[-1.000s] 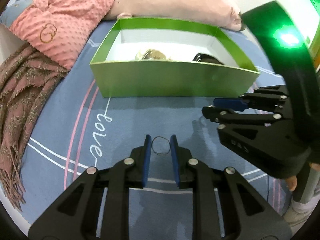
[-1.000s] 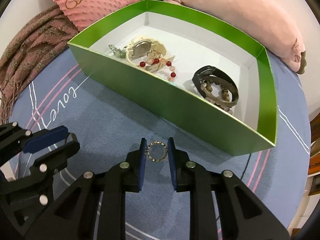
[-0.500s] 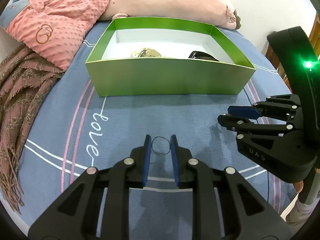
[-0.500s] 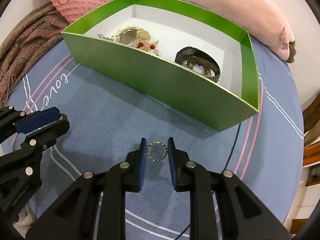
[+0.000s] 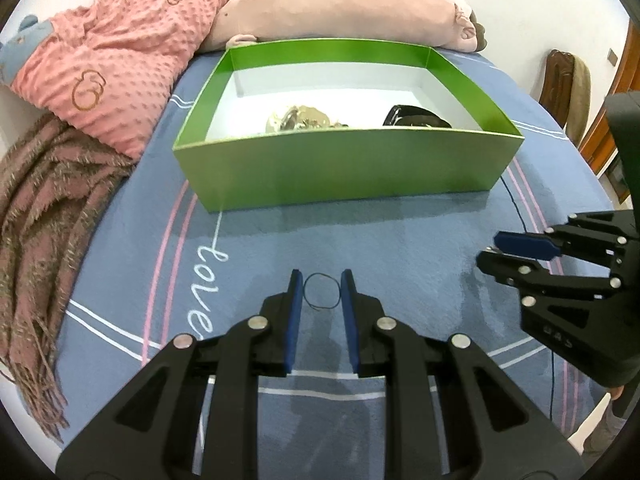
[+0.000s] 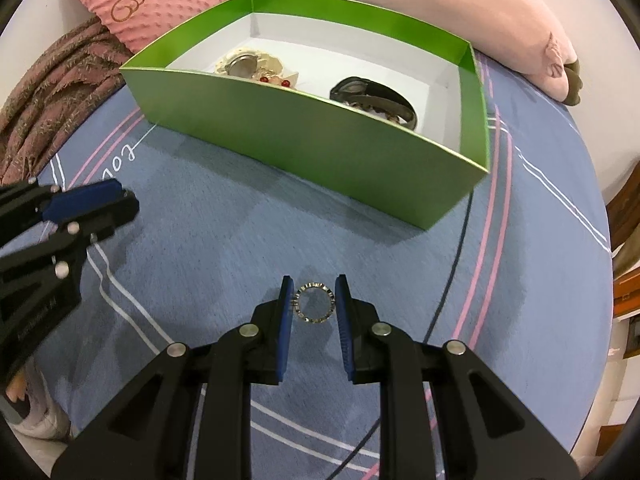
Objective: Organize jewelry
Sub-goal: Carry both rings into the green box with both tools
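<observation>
My left gripper (image 5: 319, 291) is shut on a thin dark wire ring (image 5: 321, 291), held above the blue rug. My right gripper (image 6: 313, 298) is shut on a beaded silver bracelet ring (image 6: 313, 303). The green box (image 5: 348, 168) with a white floor stands ahead of both; it also shows in the right wrist view (image 6: 320, 136). Inside lie a pale watch with red beads (image 6: 256, 68) and a dark band with a bead bracelet (image 6: 376, 96). The right gripper shows at the right of the left wrist view (image 5: 520, 248); the left gripper shows at the left of the right wrist view (image 6: 88, 200).
A blue round rug (image 5: 400, 240) with pink and white lines covers the surface. A pink dotted cushion (image 5: 120, 64), a long pink plush (image 5: 340, 8) and a brown fringed throw (image 5: 40, 216) lie left and behind the box. A thin dark cable (image 6: 460, 248) crosses the rug.
Both grippers have drawn back from the box and lifted, each still holding its ring. The box looks farther away and the right gripper sits lower right in the left view.
</observation>
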A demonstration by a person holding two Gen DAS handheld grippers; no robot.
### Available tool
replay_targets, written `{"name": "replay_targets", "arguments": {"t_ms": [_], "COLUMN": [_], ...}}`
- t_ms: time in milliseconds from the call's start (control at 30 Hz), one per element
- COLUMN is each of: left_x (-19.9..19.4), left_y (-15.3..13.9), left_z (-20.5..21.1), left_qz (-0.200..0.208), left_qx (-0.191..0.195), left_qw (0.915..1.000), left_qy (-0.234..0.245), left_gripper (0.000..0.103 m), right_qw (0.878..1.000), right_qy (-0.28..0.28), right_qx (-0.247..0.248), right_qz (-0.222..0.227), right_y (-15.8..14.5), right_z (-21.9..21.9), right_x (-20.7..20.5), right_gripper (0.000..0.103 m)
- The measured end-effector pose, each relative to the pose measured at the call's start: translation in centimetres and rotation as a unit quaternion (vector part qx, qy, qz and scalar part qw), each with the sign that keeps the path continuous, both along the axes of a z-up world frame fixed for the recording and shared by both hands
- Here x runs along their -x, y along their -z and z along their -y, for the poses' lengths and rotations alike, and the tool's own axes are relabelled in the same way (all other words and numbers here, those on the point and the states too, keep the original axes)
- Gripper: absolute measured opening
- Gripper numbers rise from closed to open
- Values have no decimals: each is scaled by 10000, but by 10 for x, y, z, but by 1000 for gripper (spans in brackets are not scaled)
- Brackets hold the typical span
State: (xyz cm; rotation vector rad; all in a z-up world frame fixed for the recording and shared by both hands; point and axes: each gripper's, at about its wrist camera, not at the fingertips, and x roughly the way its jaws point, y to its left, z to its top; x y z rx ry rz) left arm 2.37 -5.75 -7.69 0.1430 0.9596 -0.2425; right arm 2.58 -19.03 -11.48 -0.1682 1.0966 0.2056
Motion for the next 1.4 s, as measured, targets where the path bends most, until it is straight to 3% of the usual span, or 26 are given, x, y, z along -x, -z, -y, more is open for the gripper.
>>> {"name": "replay_targets", "arguments": {"t_ms": [400,533,667,800,900,1033,1167,1400], "left_x": [-4,-9,-23,-46,-72,-113,-137,-133], "left_y": [-1,-3,-30,-74,-87,-69,-39,-21], "left_z": [0,-2,-15,-22,-21,-15,0,27], "left_qz": [45,73,98,574,479,276,-173,-146], "left_qx": [-108,-165,102,183,535,712,1011,554], "left_qw": [9999,9998,9998,9982,9973,9970,9944,9970], "left_qy": [34,34,149,53,177,94,269,526], "left_gripper": [19,19,19,19,19,19,19,19], "right_qw": [9999,9992,9975,9936,9906,9895,9880,9924], "right_qy": [78,58,75,191,334,499,670,732], "right_qx": [-56,-281,-413,-421,-578,-884,-1140,-771], "right_qz": [58,287,571,1027,1198,1024,796,625], "right_y": [-4,-21,-46,-80,-97,-89,-66,-42], "right_z": [0,5,8,14,19,25,33,30], "right_x": [4,6,3,-9,-34,-72,-96,-107], "right_gripper": [21,21,21,21,21,21,21,21]}}
